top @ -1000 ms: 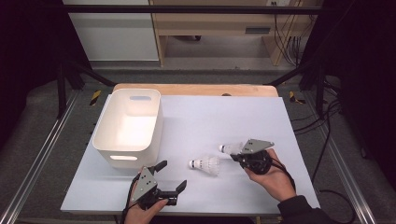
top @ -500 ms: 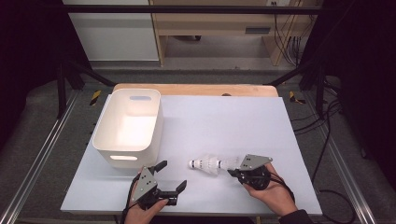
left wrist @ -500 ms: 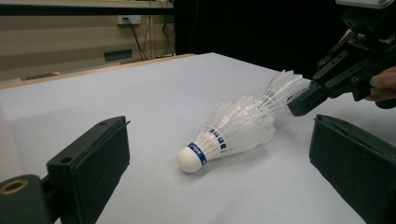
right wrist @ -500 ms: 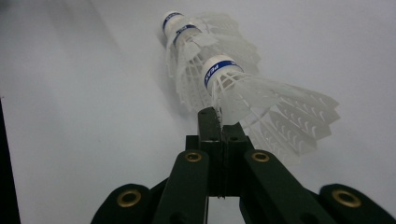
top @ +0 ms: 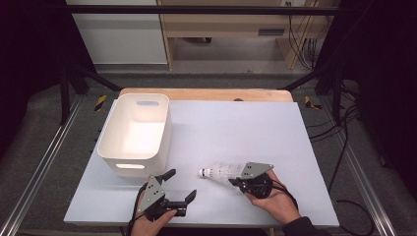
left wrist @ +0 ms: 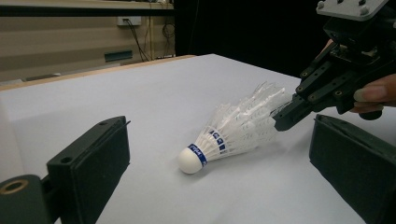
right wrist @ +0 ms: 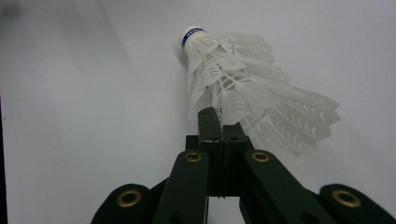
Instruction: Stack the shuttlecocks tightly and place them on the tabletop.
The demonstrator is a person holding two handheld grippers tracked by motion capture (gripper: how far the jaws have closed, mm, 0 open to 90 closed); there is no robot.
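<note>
In the high view, the shuttlecock [top: 220,173] is seen lying on its side on the white table sheet [top: 236,128], cork toward the white storage bin [top: 134,133], well apart from it; its feather end is partly covered by the right gripper [top: 235,182], whose jaw state cannot be judged from above. The left gripper [top: 180,184] is held near the table's front edge, jaws spread wide with nothing between them. In the left gripper view, both pads are cut off by the frame; the cork is seen resting on the sheet, and the right gripper's jaws are closed on the feather rim. A blue band with white lettering is visible, too small to read. In the right gripper view, the jaws are pressed together on a feather edge; the band's writing is blurred.
</note>
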